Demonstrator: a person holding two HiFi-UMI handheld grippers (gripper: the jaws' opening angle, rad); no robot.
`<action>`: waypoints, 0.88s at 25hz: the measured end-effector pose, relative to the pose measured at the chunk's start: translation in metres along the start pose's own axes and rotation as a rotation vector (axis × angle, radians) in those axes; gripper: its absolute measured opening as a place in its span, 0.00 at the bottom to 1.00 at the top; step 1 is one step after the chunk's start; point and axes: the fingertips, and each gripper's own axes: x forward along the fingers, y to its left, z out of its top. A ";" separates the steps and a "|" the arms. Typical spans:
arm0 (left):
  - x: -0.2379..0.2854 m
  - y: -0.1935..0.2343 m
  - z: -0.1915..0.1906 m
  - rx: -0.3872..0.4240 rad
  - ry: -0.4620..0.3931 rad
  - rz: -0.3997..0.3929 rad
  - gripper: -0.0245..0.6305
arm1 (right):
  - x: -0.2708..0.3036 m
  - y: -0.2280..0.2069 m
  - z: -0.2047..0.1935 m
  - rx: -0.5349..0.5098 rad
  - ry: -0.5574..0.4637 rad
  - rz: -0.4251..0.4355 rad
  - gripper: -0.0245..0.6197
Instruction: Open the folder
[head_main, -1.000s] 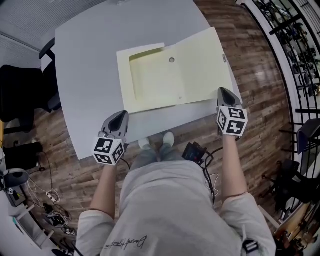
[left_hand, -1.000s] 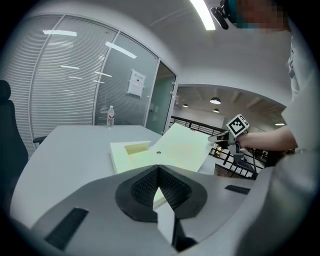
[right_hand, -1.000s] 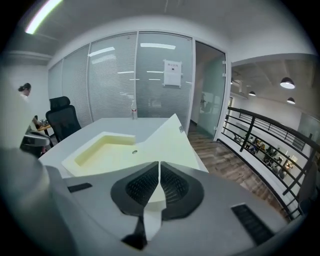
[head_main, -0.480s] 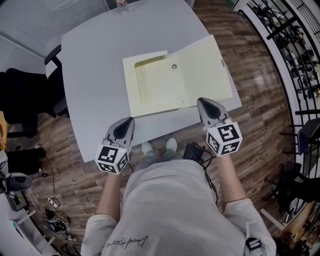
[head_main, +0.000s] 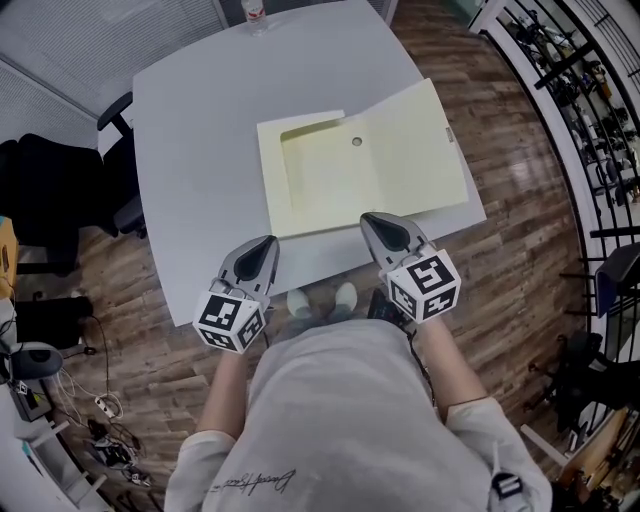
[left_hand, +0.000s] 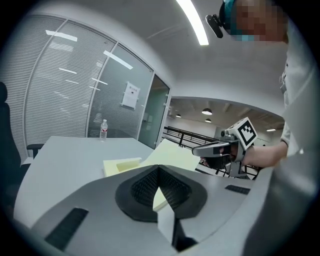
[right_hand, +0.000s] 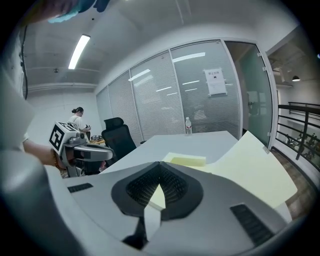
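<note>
Overhead camera, plus two riding low at the desk's near edge.
The head view looks steeply down on the desk (head_main: 190, 120), the left hand-held gripper (head_main: 262, 245) and the right hand-held gripper (head_main: 373, 222). Each gripper view looks closely along its own jaws, nearly level across the desk. All three views share the folder (head_main: 410, 150) and the bottle (head_main: 253, 12).

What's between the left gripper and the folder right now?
Only bare grey table; the head view shows nothing lying between the left gripper and the open folder.
</note>
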 end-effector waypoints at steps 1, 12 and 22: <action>0.001 0.001 0.001 -0.005 -0.004 0.003 0.05 | 0.001 0.001 0.001 -0.002 0.002 0.004 0.08; 0.004 0.007 0.011 -0.005 -0.020 -0.003 0.05 | 0.014 0.010 0.006 -0.009 -0.007 0.029 0.07; 0.003 0.001 0.015 -0.006 -0.023 -0.021 0.05 | 0.015 0.021 0.010 -0.018 -0.012 0.058 0.07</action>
